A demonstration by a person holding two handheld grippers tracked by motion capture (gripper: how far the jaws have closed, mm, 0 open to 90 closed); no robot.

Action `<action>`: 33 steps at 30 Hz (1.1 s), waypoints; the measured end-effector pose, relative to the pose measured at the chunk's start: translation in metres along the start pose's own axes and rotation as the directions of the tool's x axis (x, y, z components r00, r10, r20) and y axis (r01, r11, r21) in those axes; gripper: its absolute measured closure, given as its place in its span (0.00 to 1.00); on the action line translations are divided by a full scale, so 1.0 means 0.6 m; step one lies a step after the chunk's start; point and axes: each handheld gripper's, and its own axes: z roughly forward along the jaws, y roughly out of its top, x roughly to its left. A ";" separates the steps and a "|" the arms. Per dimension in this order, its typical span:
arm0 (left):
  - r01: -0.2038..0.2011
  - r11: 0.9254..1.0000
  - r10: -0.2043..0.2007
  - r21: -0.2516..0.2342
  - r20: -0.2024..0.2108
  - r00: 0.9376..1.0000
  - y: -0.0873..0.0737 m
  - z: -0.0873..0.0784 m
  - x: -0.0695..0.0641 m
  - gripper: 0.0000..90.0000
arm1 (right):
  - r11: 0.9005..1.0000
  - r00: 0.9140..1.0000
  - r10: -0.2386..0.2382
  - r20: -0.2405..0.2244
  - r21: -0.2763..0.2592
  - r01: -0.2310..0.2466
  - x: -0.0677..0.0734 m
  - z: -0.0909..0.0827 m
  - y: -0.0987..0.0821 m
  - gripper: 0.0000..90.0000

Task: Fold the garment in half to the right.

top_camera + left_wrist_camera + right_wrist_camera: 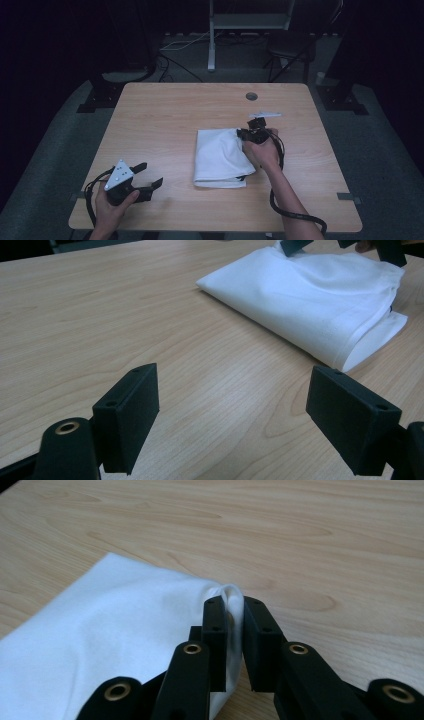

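High view and both gripper views, cloth-folding at the wooden table (165, 115). We see a white cloth (220, 159) lying already folded into a thick, roughly rectangular pad, right of the table's middle and nearer the person's edge. We judge the folding well advanced: several layers are stacked, their hemmed edges (367, 330) showing at the pad's near end in the left gripper view. What remains, as we read it, is a further fold or a straightening of the far right corner.

The right gripper (234, 610) has its jaws pressed together on that corner, a small white ridge of fabric squeezed up between the pads (215, 630). In the high view we place this gripper (247, 134) at the cloth's upper right corner, with the hand behind it.

The left gripper (232, 415) stands with its jaws wide apart and nothing between them, resting at the table's near left (150, 175), well apart from the cloth.

The pad's long axis runs away from the person, slightly tilted; its stacked open edges face the near side.
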 end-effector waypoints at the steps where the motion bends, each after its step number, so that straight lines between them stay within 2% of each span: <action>1: -0.001 1.000 0.001 0.000 0.001 1.000 0.000 0.000 0.000 0.24 | 1.000 1.000 0.000 0.005 0.001 0.000 -0.001 0.001 -0.001 0.88; 5: -0.003 1.000 0.003 -0.005 0.001 1.000 0.003 0.000 -0.001 0.24 | 1.000 0.999 0.001 0.049 0.005 -0.001 -0.008 0.000 -0.004 0.85; 11: -0.005 1.000 0.005 -0.006 0.010 1.000 0.005 0.005 -0.005 0.24 | 1.000 0.998 -0.022 0.065 0.014 0.022 -0.010 -0.003 -0.007 0.80; 16: -0.005 1.000 0.006 -0.009 0.015 1.000 0.010 0.008 -0.007 0.24 | 0.999 0.999 -0.020 0.050 -0.027 0.022 -0.004 -0.027 -0.006 0.75; 21: -0.019 1.000 0.019 -0.012 0.030 0.999 0.015 0.013 -0.015 0.24 | 1.000 0.999 -0.026 -0.019 -0.005 0.026 0.013 -0.050 -0.020 0.69; 25: -0.033 0.999 0.033 -0.008 0.057 0.998 0.023 0.023 -0.028 0.24 | 0.998 0.997 -0.053 -0.058 0.029 0.055 0.030 -0.068 -0.046 0.67; 31: -0.074 0.997 0.076 -0.021 0.099 0.992 0.048 0.044 -0.050 0.24 | 0.997 0.997 -0.047 -0.058 0.052 0.051 0.037 -0.096 -0.082 0.67; 33: -0.078 0.997 0.080 -0.025 0.111 0.991 0.055 0.052 -0.056 0.24 | 0.997 0.998 -0.052 -0.044 0.058 0.054 0.039 -0.102 -0.095 0.67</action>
